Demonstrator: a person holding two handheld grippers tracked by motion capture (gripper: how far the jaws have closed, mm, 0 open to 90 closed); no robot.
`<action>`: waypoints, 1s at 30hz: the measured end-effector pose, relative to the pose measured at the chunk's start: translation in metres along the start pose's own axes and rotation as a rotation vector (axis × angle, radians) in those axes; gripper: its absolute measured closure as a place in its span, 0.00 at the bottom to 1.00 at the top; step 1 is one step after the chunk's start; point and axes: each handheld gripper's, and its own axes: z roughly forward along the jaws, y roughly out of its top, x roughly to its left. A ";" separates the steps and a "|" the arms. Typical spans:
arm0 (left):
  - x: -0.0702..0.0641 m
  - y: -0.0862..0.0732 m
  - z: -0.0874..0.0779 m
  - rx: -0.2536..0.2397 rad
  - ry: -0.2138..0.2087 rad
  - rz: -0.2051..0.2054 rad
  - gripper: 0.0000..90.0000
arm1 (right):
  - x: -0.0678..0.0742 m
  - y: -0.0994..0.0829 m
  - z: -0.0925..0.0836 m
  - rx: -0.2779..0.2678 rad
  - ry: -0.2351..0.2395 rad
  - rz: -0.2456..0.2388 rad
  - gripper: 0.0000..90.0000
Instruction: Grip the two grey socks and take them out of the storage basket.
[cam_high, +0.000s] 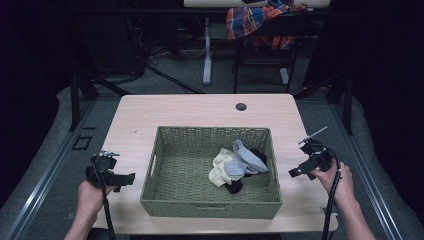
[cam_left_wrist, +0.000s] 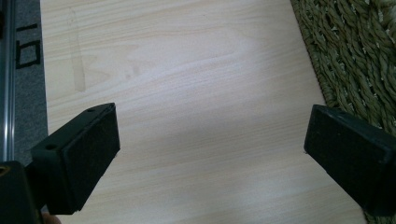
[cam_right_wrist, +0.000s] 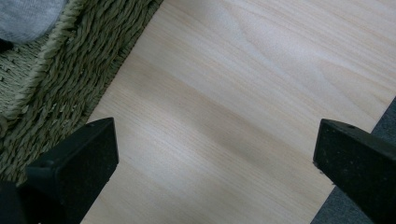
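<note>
Start position: left gripper (cam_high: 131, 178) at basket's (cam_high: 210, 204) 9 o'clock, right gripper (cam_high: 294, 173) at 3 o'clock, both w/ jaws wide, nothing held. Socks (cam_high: 237, 164) piled inside, right of centre. Next, prob.: right reaches in, pinches one sock.

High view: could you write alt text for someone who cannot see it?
A woven basket holding a small pile of socks sits on a wooden table. The left gripper and right gripper flank it, open and empty.
</note>
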 end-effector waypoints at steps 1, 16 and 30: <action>0.000 0.000 0.000 0.000 0.000 0.000 0.04 | 0.000 0.000 0.000 0.000 0.000 0.000 0.00; 0.000 -0.001 -0.002 -0.023 -0.010 -0.006 0.03 | 0.001 0.003 -0.005 -0.016 -0.006 -0.006 0.00; 0.000 -0.004 -0.006 -0.031 -0.014 -0.007 0.03 | 0.002 0.014 -0.015 -0.024 0.012 -0.007 0.00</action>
